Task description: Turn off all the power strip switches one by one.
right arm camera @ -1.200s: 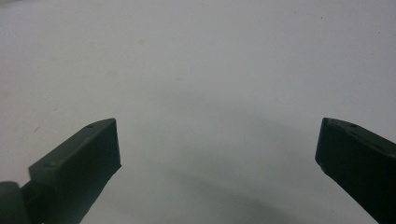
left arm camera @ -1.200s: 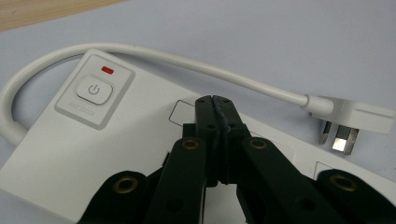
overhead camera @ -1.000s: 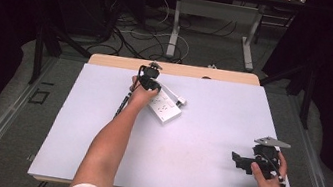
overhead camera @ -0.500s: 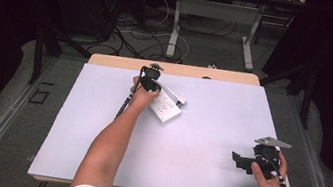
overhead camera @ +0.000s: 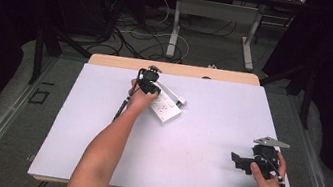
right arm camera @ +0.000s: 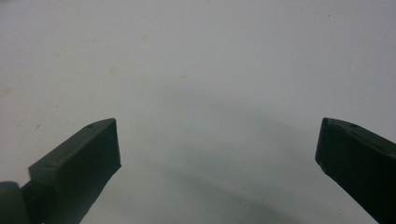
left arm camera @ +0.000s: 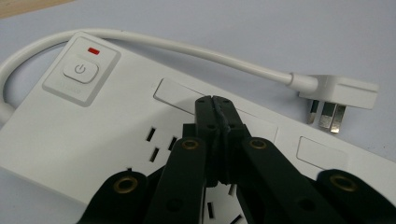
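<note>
High view, worktop: a pale sheet covers the worktop (overhead camera: 197,144); a strip of bare wood shows along its far edge.
High view, power strip: a white power strip (overhead camera: 166,104) lies flat at the far middle of the worktop, partly hidden under the left hand; its sockets are too small to read here.
High view, left hand-held gripper: the left hand-held gripper (overhead camera: 148,81) sits over the strip's far end; its jaws are hidden from above.
High view, right hand-held gripper: the right hand-held gripper (overhead camera: 243,162) is near the right front corner, well apart from the strip.
Left gripper view, jaws: the left hand-held gripper (left arm camera: 215,103) is clenched, black jaws pressed together with nothing between them, tips over the strip's smooth plastic top.
Left gripper view, details: a square switch (left arm camera: 81,70) with a red mark above it, socket slots, a round white cord (left arm camera: 187,46) and a flat three-pin plug (left arm camera: 336,95) lying beside the strip; the strip's near edge is cut off by the jaws.
Right gripper view, jaws: the right hand-held gripper (right arm camera: 217,154) is released, jaws wide apart over the bare matt sheet (right arm camera: 210,70); both jaws are cut off at the frame edge.
</note>
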